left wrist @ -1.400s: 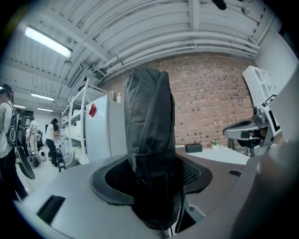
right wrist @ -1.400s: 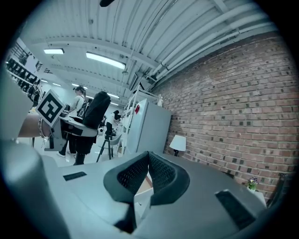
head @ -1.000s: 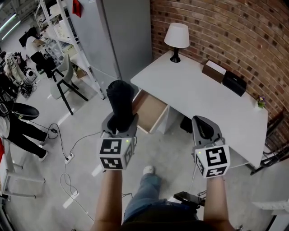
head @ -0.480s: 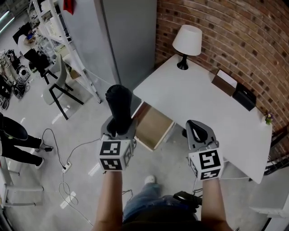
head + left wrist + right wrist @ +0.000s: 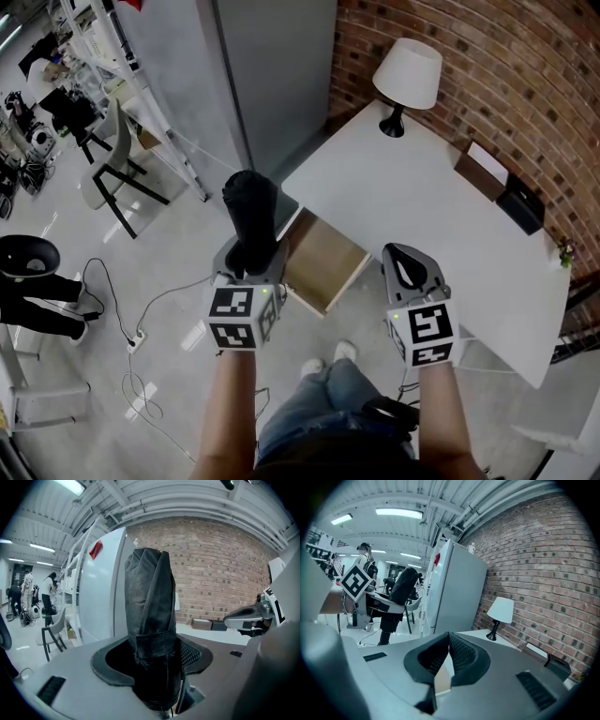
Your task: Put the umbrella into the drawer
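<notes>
Clamping the umbrella (image 5: pixel 251 208), left gripper (image 5: pixel 248 266) hides its lower end; right gripper (image 5: pixel 401 261) closed, empty.

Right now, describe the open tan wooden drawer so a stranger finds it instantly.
Find the long white desk against the red brick wall. A shallow drawer juts from the end with the white-shaded lamp, the only thing standing open, tan wood inside.

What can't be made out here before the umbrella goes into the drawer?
- Umbrella, lower end: in the left gripper view it disappears down between the jaws. In the head view the left gripper covers it.
- Drawer, back part: in the head view it is tucked under the edge of the white table.
- Dark box on the table: too small in the head view to identify.
</notes>
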The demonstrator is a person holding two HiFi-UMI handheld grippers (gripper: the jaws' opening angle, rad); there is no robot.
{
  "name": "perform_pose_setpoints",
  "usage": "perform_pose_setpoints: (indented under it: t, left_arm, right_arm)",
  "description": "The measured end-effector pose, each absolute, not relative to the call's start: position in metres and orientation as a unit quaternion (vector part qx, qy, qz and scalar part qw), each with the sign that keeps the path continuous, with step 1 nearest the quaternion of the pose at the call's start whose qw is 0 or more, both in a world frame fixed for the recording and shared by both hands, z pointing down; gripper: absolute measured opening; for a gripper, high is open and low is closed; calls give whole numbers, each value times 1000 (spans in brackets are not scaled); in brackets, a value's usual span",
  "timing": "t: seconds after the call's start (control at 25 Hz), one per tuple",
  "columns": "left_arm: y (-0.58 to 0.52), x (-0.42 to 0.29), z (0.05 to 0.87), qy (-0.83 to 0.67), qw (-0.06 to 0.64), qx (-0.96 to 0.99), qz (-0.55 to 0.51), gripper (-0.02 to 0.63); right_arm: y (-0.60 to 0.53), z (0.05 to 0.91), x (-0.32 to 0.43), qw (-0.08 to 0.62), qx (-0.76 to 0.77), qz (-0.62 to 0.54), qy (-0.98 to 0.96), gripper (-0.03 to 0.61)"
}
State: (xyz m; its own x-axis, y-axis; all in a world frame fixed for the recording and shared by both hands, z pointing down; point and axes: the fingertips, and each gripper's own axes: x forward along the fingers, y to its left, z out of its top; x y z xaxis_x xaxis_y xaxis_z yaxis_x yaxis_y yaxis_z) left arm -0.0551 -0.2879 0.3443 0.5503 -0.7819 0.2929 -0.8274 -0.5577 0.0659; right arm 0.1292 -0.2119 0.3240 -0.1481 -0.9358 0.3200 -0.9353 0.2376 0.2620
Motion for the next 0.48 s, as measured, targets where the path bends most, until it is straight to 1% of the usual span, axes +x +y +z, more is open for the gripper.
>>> perform_pose_setpoints:
  t: [0.24,0.48]
  left_arm:
    - [-301,-50,381,-453,133,870,138,253]
    - [-313,-35,431,-444,186,860,166,253]
  right_arm:
    - [-225,347,133,230,610,21,-758,0]
    - [-242,372,150,240,606,48,-757,0]
